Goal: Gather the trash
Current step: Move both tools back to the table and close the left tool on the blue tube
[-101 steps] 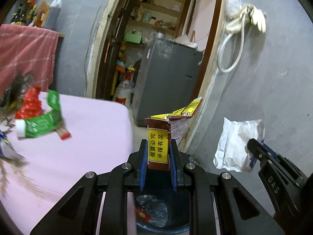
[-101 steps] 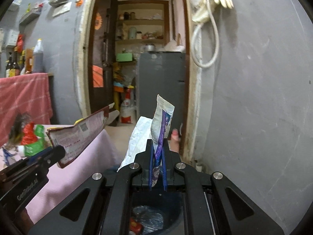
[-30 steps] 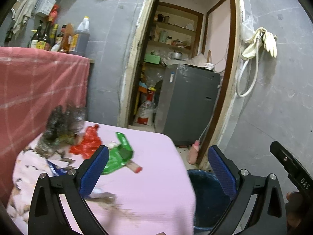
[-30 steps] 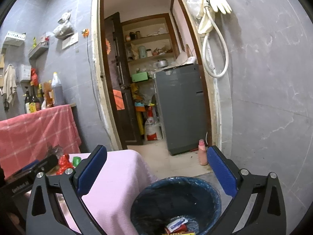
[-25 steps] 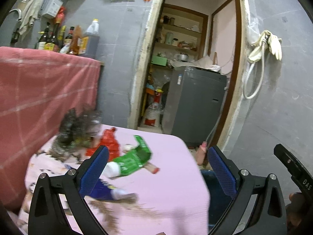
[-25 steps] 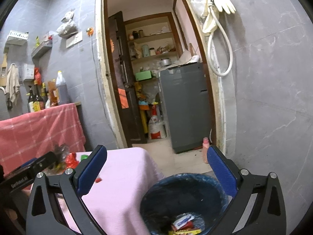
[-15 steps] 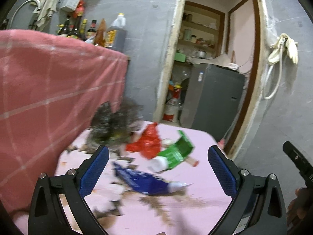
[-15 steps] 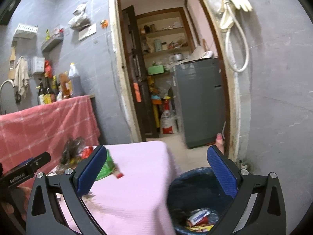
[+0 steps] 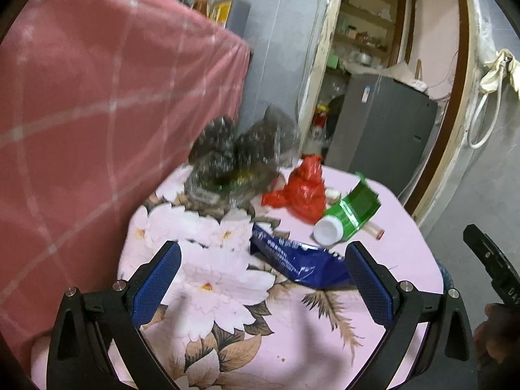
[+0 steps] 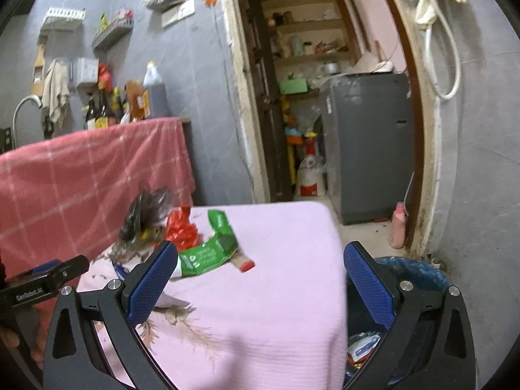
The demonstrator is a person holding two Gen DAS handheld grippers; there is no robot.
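Trash lies scattered on the pink floral tabletop (image 9: 227, 292): a blue wrapper (image 9: 292, 260), green carton (image 9: 351, 211), red bag (image 9: 305, 191) and clear crumpled plastic (image 9: 243, 156); beside the tabletop, a blue-lined bin (image 10: 412, 276) holds wrappers; left tool (image 9: 263, 279) and right tool (image 10: 260, 279) both gape wide, empty.

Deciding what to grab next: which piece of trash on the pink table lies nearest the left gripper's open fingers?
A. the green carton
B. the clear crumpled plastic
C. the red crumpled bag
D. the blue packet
D: in the left wrist view the blue packet lies just ahead of the open left gripper, with the other pieces farther back.
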